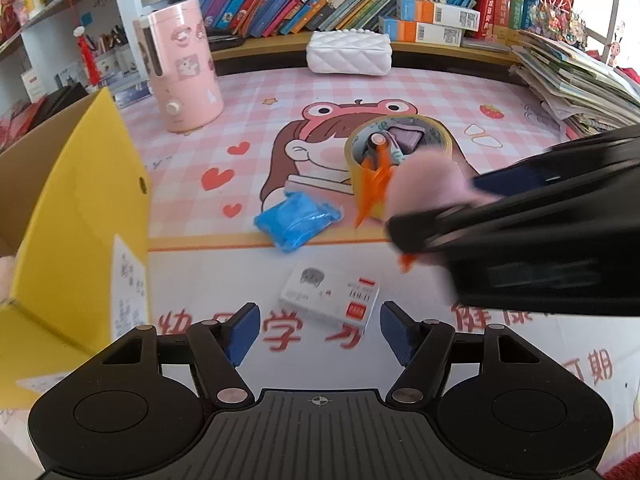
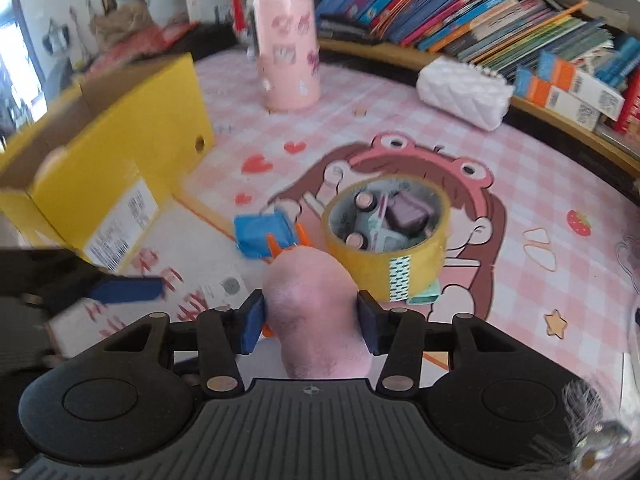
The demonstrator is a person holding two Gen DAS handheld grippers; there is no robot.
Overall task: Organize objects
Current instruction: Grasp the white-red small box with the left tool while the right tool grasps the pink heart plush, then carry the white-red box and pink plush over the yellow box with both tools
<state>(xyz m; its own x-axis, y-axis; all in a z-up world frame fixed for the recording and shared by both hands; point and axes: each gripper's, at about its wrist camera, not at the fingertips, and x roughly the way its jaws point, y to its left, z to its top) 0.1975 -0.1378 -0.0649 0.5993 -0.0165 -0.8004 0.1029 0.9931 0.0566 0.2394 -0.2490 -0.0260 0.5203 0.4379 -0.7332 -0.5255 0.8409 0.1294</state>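
Observation:
My right gripper [image 2: 311, 308] is shut on a pink fuzzy toy [image 2: 312, 300] with orange plastic parts, held above the mat's front edge. In the left wrist view that gripper [image 1: 436, 204] comes in from the right with the toy [image 1: 424, 180], blurred. Just beyond it stands a yellow tape roll [image 2: 384, 260] [image 1: 360, 160] with pens and a purple item inside. A blue packet [image 1: 298, 218] [image 2: 260, 234] lies left of the roll. My left gripper [image 1: 320, 312] stands open, nothing between its pads, over a small white box [image 1: 332, 296].
An open yellow carton [image 1: 92, 200] [image 2: 120, 152] stands at the left. At the back are a pink cylindrical appliance [image 1: 184, 68] [image 2: 288, 52], a white quilted pouch [image 1: 348, 54] [image 2: 464, 92] and a shelf of books. A stack of booklets [image 1: 580, 76] sits at the right edge.

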